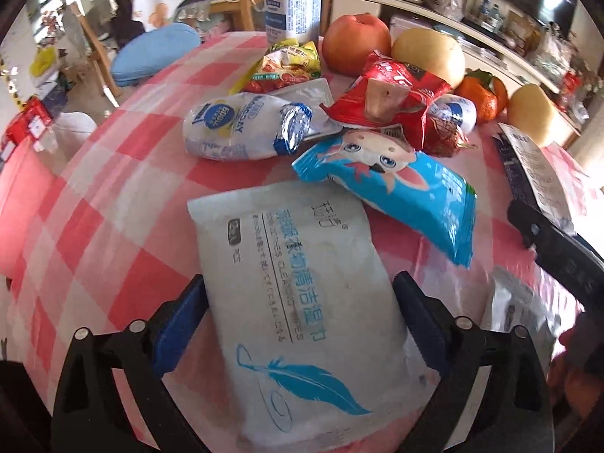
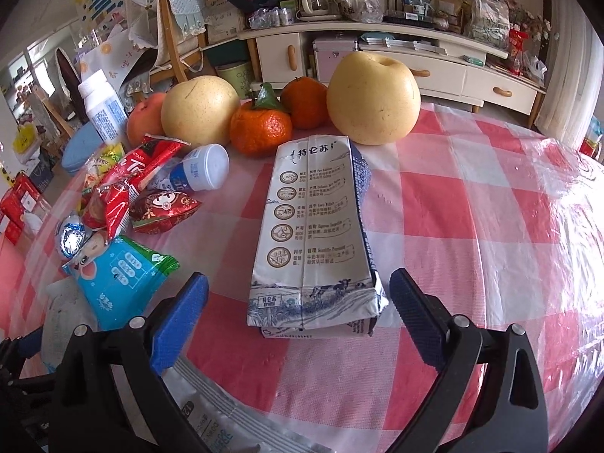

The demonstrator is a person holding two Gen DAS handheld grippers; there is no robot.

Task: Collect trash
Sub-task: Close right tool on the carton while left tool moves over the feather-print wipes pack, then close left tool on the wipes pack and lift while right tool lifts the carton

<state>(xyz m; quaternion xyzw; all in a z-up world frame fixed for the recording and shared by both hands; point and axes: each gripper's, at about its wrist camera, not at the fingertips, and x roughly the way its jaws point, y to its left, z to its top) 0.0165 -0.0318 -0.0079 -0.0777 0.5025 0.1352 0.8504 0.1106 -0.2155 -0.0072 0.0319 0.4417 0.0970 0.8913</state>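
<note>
1. Left wrist view: left gripper [image 1: 300,302] angled down over a pink-and-white checked tablecloth [image 1: 94,226], jaws apart, one blue pad on each side of a white wipes pack [image 1: 302,294]. Pads sit right at the pack's edges; can't tell if they press on it.
2. Wipes pack lies flat on the cloth, blue feather print at the near end.
3. Just beyond it: a blue cartoon wrapper [image 1: 396,188], its corner over the pack's far edge.
4. Further back, a trash pile: crushed white bottle [image 1: 241,132] with its foil lid peeled, red wrapper [image 1: 392,102], yellow-red snack bag [image 1: 287,64].
5. Behind the pile: white pill bottle [image 1: 292,0], apple [image 1: 355,43], pear [image 1: 428,58], tangerines [image 1: 481,98], second pear [image 1: 532,113].
6. Right edge of that view: the right gripper's black finger [image 1: 558,249] near a milk carton [image 1: 536,173]; a silver pouch [image 1: 517,309] lies below it.
7. Right wrist view: right gripper [image 2: 300,302] jaws wide apart, holding nothing. Milk carton [image 2: 313,234] lies flat on the cloth between the fingers, clear gaps on both sides.
8. Carton's far end sits near a large pear [image 2: 373,98].
9. Silver pouch [image 2: 211,419] under the left finger, at the bottom edge.
10. Trash pile is off to the left of the carton, fruit in a row behind it.
</note>
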